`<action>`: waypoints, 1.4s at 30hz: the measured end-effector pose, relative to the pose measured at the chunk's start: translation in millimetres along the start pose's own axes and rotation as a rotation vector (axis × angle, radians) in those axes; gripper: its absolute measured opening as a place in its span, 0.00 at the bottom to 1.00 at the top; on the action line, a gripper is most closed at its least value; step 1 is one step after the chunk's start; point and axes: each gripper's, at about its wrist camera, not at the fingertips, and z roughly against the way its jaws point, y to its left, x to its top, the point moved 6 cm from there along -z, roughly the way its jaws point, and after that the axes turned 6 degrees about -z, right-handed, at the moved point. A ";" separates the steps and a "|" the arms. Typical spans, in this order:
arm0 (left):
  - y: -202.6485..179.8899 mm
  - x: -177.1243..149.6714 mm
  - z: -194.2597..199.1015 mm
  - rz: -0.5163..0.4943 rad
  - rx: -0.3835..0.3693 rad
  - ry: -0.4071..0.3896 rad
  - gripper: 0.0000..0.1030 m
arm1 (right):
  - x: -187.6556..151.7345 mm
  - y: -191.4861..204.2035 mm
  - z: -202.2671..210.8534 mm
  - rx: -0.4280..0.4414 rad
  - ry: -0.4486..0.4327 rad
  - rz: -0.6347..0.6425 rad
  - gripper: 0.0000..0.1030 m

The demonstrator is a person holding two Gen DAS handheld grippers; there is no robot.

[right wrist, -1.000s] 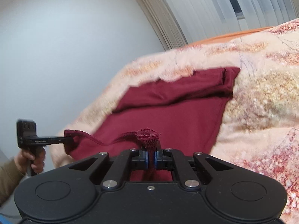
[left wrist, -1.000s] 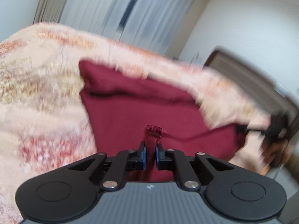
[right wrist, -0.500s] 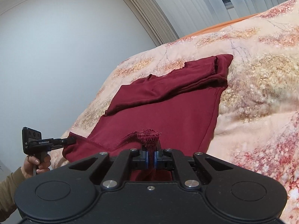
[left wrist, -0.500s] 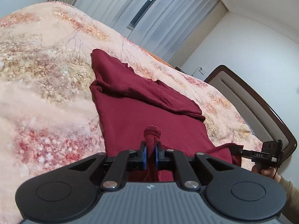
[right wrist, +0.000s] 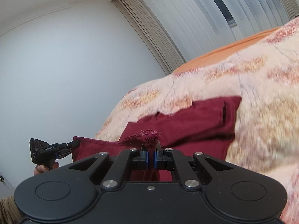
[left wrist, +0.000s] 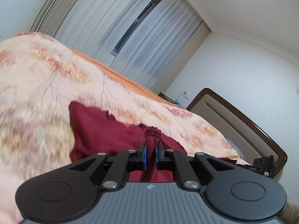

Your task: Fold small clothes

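Note:
A dark red garment lies on a floral bedspread; it also shows in the right wrist view. My left gripper is shut on a bunched corner of its near hem. My right gripper is shut on the other hem corner. Both corners are lifted and the hem is stretched between them. The left gripper shows at the far left of the right wrist view. The right gripper's body shows at the right of the left wrist view; its fingertips are hidden there.
A brown padded headboard stands at the right of the bed. Sheer curtains and a window lie beyond the bed's far edge. A bare white wall lies to the left in the right wrist view.
Both grippers have carried the held hem forward over the garment, towards its far end. Less of the red cloth shows ahead and both views tilt up to the walls.

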 end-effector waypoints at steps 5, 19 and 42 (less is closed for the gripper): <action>17.8 27.0 -34.6 -0.004 -0.005 -0.018 0.08 | 36.0 -8.6 -24.1 -0.005 -0.018 0.018 0.05; 85.0 72.7 -135.4 -0.020 0.092 0.031 0.08 | 111.5 -57.4 -126.6 -0.061 0.021 0.041 0.05; 153.3 54.5 -225.2 -0.030 0.305 0.208 0.09 | 117.9 -150.1 -231.0 -0.346 0.133 0.035 0.13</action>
